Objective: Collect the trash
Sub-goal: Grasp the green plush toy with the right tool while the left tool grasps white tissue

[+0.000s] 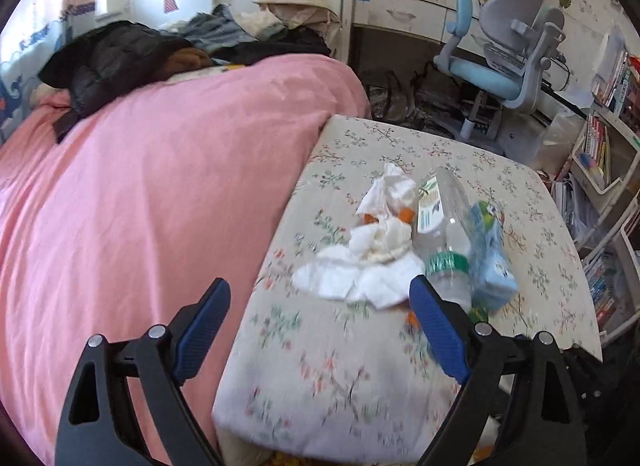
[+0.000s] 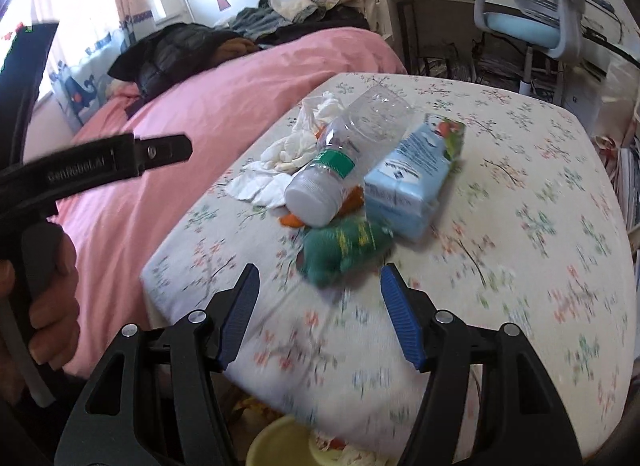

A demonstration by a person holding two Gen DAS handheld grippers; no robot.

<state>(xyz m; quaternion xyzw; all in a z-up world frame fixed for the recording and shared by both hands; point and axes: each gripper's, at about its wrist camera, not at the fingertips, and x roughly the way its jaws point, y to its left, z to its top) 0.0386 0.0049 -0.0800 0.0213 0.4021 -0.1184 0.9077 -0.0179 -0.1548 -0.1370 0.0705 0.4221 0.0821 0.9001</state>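
A pile of trash lies on a floral-cloth table (image 1: 520,201) (image 2: 520,169): crumpled white tissues (image 1: 376,250) (image 2: 280,157), a clear plastic bottle with a green band (image 1: 444,225) (image 2: 352,145), a light blue carton (image 1: 492,262) (image 2: 412,169), orange peel bits (image 1: 406,215) (image 2: 290,219) and a crumpled green wrapper (image 2: 344,250). My left gripper (image 1: 320,302) is open and empty, just short of the tissues. My right gripper (image 2: 320,286) is open and empty, just in front of the green wrapper. The left gripper's body (image 2: 96,163) shows at left in the right wrist view.
A bed with a pink cover (image 1: 140,193) (image 2: 224,77) adjoins the table's left side, with dark clothes (image 1: 120,61) piled at its far end. A blue desk chair (image 1: 500,61), a desk and bookshelves (image 1: 608,153) stand beyond. A yellow bin (image 2: 280,446) sits below the table's near edge.
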